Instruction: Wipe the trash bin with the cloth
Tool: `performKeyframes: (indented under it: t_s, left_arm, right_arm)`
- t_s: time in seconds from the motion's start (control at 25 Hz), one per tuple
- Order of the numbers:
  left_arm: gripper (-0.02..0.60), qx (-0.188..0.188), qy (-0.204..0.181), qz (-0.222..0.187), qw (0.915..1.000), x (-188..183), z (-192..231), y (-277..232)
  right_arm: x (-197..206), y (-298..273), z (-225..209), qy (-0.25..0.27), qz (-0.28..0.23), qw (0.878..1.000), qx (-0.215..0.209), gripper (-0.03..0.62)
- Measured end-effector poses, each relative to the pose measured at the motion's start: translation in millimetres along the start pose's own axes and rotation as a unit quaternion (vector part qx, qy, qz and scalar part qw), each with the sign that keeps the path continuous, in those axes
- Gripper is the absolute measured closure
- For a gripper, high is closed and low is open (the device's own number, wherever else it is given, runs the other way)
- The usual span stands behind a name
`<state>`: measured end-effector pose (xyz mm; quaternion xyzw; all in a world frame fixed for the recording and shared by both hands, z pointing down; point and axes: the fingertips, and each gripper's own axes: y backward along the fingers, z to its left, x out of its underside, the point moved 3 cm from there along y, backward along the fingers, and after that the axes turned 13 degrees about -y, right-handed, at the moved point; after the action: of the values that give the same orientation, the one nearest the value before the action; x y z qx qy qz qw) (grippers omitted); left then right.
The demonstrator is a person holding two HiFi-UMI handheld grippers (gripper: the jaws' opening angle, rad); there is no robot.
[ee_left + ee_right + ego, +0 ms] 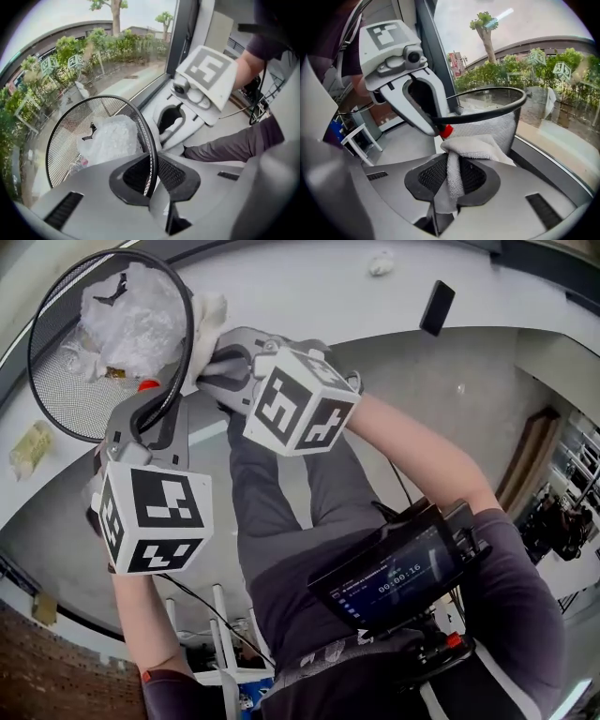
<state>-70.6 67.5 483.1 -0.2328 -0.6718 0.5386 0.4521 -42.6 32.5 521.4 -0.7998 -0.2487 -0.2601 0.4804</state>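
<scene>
Since the left tongs (152,186) are clenched on the rim of the trash bin (58,395), wire and mesh wall pinched between the pads, the bin looks steadied for the wipe. Right tongs (451,174) are clenched on the cloth (477,147): one fold is nipped between the pads and the rest is bunched ahead of them. Key relation: in the head view the cloth sits against the outside of the rim on the person's side, just beside the left tongs' pinch point and across the wire from the white plastic bag (131,320) inside. The bin's mouth faces up toward the head camera, so its wall drops away below the cloth. My read is that the next stroke has to run down that outer wall or round the rim away from the left tongs, as there's no room on the other side. The right hand is the wiping hand. Hard to tell: whether the cloth presses the mesh or only touches the rim wire, and whether the bin's base rests flat on the bench (309,287), since the base is hidden. The lower outer wall is hidden too. A small red bit (446,131) at the rim is unidentifiable.
</scene>
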Motion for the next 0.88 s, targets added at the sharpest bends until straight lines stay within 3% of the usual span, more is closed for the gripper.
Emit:
performKeyframes:
  t_s: [0.24, 0.4, 0.48, 0.56, 0.68, 0.88]
  left_arm:
    - [0.543, -0.007, 0.037, -0.007, 0.9993, -17, 2, -5]
    - [0.541, -0.01, 0.045, -0.005, 0.9989, -19, 3, -7]
    - [0.541, -0.021, 0.044, -0.013, 0.9987, -21, 1, -6]
    - [0.539, -0.023, 0.059, -0.034, 0.9974, -24, -2, -3]
    - [0.519, -0.031, 0.088, -0.059, 0.9939, -20, 0, 7]
    - [0.495, -0.109, 0.102, -0.104, 0.9833, -17, 10, 47]
  right_arm:
    - [14, -21, 39, -0.007, 0.001, 0.998, -0.058, 0.523]
    - [18, -26, 68, 0.022, 0.011, 0.993, -0.115, 0.523]
    - [28, -18, 67, 0.021, 0.025, 0.993, -0.116, 0.523]
    - [43, 2, 48, 0.002, 0.042, 0.995, -0.09, 0.522]
    - [58, 40, -2, -0.041, 0.056, 0.998, -0.014, 0.522]
    - [67, 79, -73, -0.058, 0.089, 0.989, 0.104, 0.522]
